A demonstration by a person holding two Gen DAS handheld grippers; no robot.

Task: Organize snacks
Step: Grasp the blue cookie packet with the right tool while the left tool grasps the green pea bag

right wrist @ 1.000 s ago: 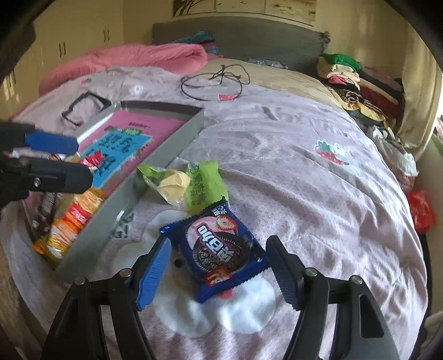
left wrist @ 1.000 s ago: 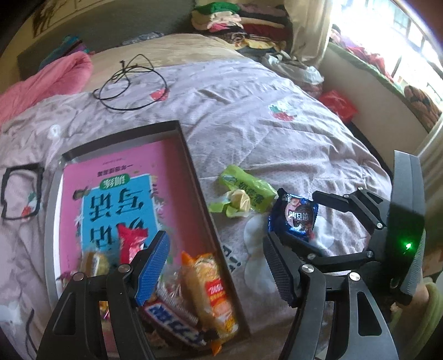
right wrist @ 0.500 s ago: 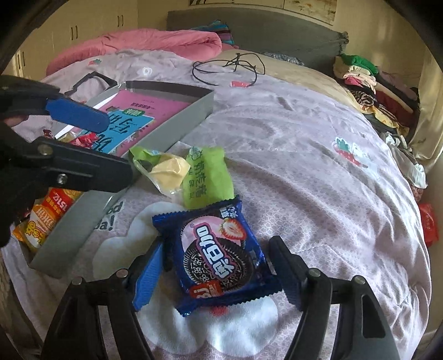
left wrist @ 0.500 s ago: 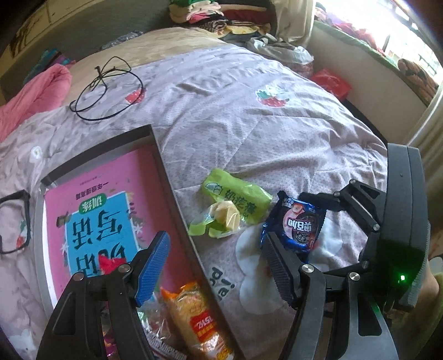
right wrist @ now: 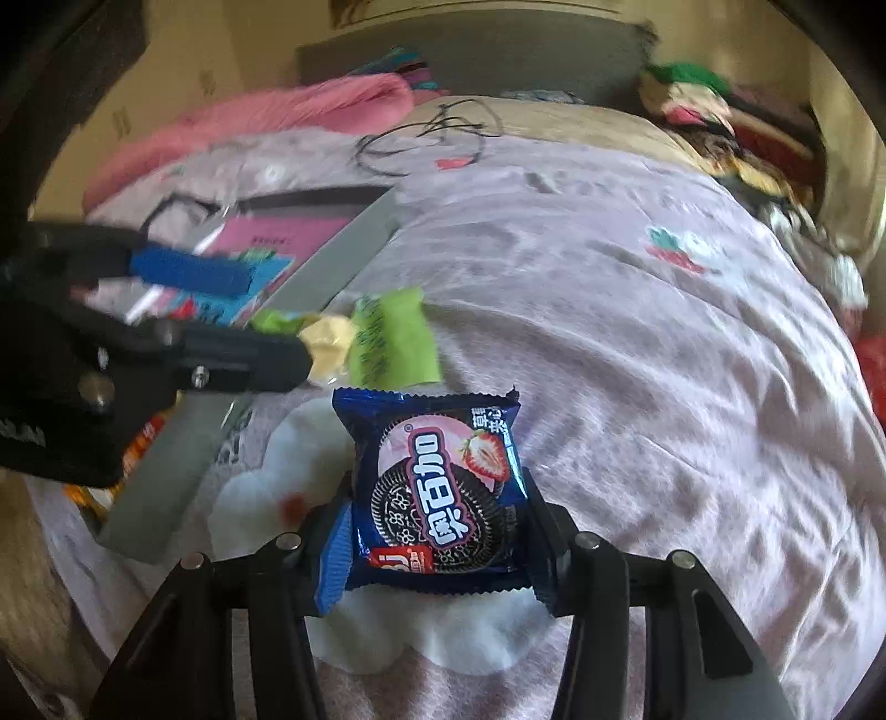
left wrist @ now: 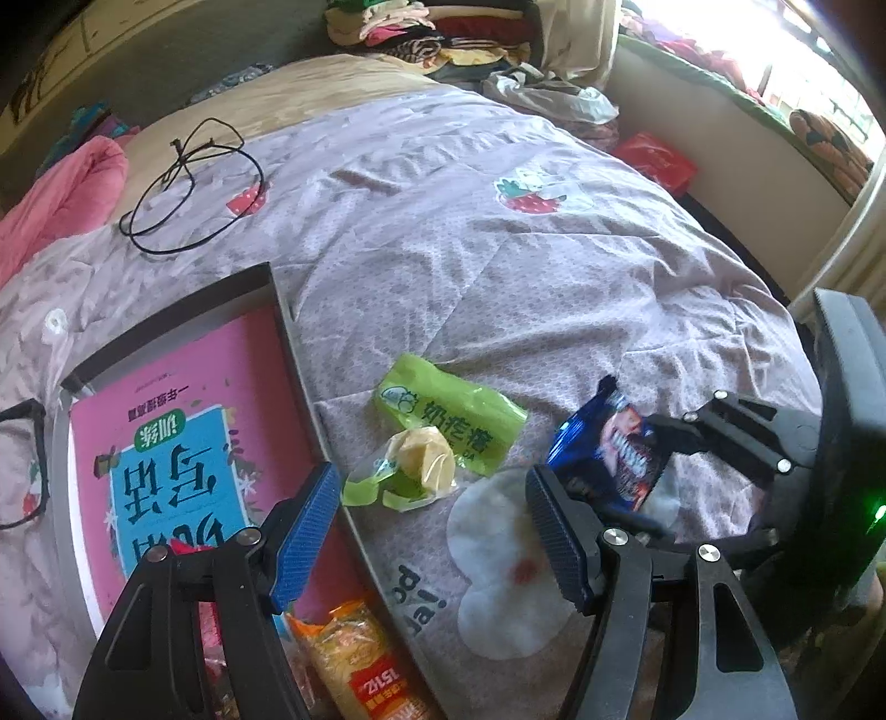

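Note:
A blue strawberry cookie packet (right wrist: 437,482) sits between the pads of my right gripper (right wrist: 437,498). The jaws are closing and press on its sides, and the packet (left wrist: 609,454) stands tipped up off the quilt. My left gripper (left wrist: 431,476) hangs open above the right rim of the grey tray (left wrist: 310,399) and a yellow snack in clear wrap (left wrist: 423,459). A green packet (left wrist: 454,410) lies just behind that snack. In the tray are a pink book (left wrist: 183,387) and an orange packet (left wrist: 371,670).
The bed is covered by a lilac quilt (left wrist: 498,249). A black cable (left wrist: 188,188) lies at its far side and black glasses (left wrist: 22,465) left of the tray. A pink blanket (left wrist: 55,199), folded clothes (left wrist: 443,27) and a red bag (left wrist: 653,160) ring the bed.
My right gripper's jaws have narrowed onto the cookie packet, which now stands tipped up. My left gripper has shifted right, from over the tray's snacks to its right rim.

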